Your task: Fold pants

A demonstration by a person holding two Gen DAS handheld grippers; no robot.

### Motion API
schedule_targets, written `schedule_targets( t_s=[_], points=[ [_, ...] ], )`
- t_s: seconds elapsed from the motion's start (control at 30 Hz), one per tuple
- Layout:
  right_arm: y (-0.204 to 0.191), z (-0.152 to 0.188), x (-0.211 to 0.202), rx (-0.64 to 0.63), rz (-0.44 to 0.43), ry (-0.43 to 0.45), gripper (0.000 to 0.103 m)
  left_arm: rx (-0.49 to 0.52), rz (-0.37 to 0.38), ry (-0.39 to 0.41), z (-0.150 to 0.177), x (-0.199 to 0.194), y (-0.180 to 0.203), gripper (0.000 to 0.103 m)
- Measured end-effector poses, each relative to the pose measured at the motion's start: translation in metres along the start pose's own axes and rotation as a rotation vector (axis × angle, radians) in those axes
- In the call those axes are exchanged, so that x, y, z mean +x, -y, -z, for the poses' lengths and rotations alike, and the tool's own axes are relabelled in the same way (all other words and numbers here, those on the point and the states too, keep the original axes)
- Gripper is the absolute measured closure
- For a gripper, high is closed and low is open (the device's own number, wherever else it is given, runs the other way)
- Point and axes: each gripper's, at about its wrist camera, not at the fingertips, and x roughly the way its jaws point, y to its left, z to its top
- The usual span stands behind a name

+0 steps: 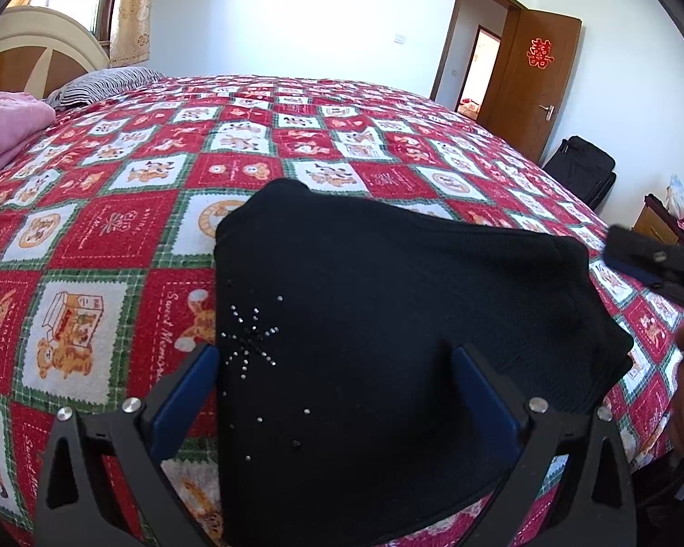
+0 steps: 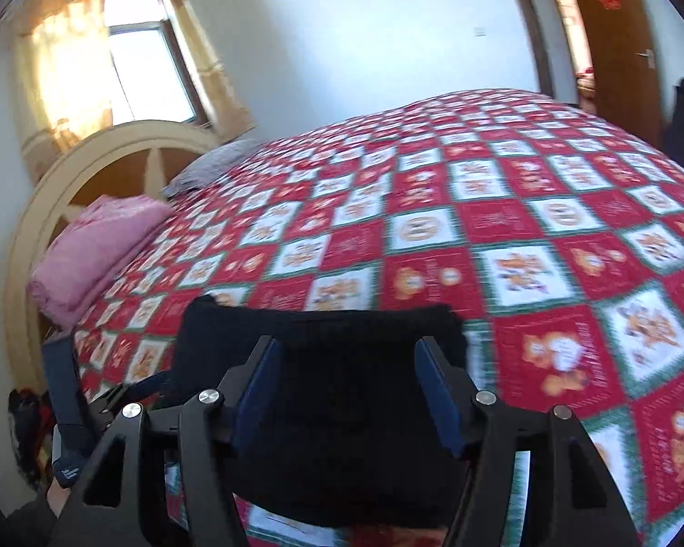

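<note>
Left wrist view: the black pants (image 1: 378, 319) lie folded into a compact bundle on the quilted bedspread (image 1: 114, 237), filling the frame from centre to 6 o'clock, and the left gripper (image 1: 335, 364) hangs over them with jaws spread wide and nothing between them, while the right gripper (image 1: 652, 264) shows at 3 o'clock. Right wrist view: blurred, the right gripper (image 2: 346, 364) is likewise released above the pants (image 2: 323, 346) at 6 o'clock; judging the fold nearly complete, press edges flat rather than re-grip.
</note>
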Motion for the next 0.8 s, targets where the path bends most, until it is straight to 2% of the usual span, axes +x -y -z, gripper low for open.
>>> schedule_targets(
  t_s=[0.23,0.3,0.4,0.6,0.67,0.8],
  points=[
    [0.026,-0.004,0.045,0.064,0.025,-0.081,0.040,0.010,0.001,0.002,0.001,0.002,0.000,0.000],
    [0.036,-0.003,0.046,0.093,0.004,-0.080,0.041,0.017,0.000,0.001,0.001,0.001,0.002,0.000],
    [0.036,-0.001,0.039,0.074,0.004,-0.073,0.041,0.027,-0.005,0.004,0.000,-0.002,0.004,0.000],
    [0.032,0.011,-0.007,0.067,0.081,-0.055,0.041,0.067,-0.018,0.036,-0.002,-0.013,0.013,0.000],
    [0.032,0.022,-0.021,0.049,0.121,-0.071,0.041,0.075,-0.022,0.049,-0.003,-0.015,0.016,0.000],
    [0.035,0.045,-0.032,0.042,0.124,-0.123,0.041,0.075,-0.023,0.041,-0.001,-0.012,0.018,0.000]
  ],
)
